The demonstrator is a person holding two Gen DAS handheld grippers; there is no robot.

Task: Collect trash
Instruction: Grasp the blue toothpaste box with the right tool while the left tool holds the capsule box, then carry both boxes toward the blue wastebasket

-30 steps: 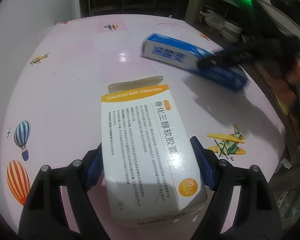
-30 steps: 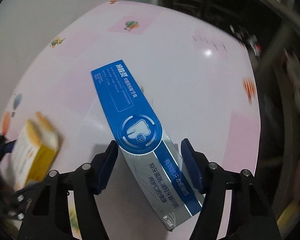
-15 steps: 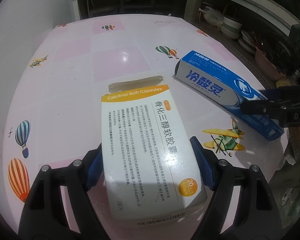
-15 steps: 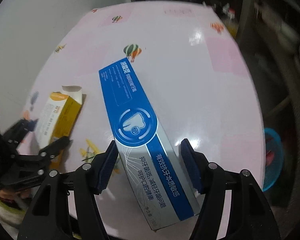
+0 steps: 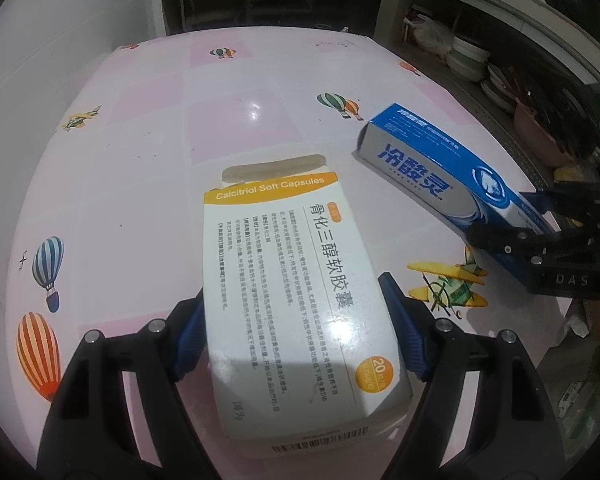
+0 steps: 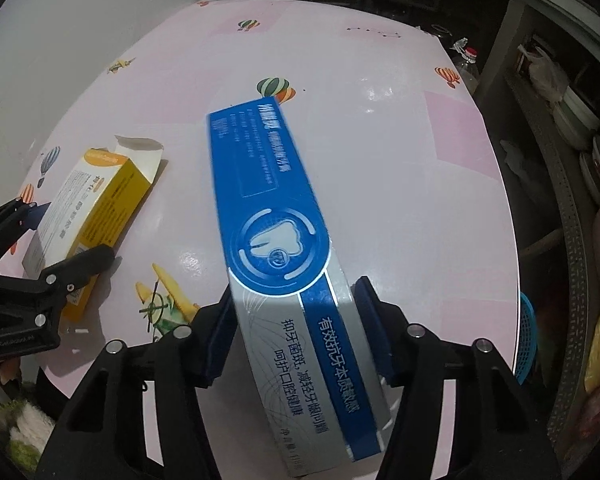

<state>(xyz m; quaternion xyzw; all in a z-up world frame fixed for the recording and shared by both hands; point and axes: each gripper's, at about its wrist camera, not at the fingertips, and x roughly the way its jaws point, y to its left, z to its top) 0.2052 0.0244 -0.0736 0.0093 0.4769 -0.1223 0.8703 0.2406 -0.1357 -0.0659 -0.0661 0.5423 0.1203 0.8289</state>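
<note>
Toothpaste box (image 6: 284,240) lies lengthwise between right gripper (image 6: 296,330) pads, just closed on it; left gripper (image 5: 296,332) clamps capsule box (image 5: 296,300) beside it.

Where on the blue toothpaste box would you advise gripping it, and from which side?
Grip the blue toothpaste box across its narrow width near its silver end, coming down from above: it lies flat on the table, and its long side walls are parallel and free.

White-and-orange capsule box (image 5: 300,304), top flap open, and long blue toothpaste box (image 6: 288,248), both flat on pink table (image 5: 148,128)
</note>
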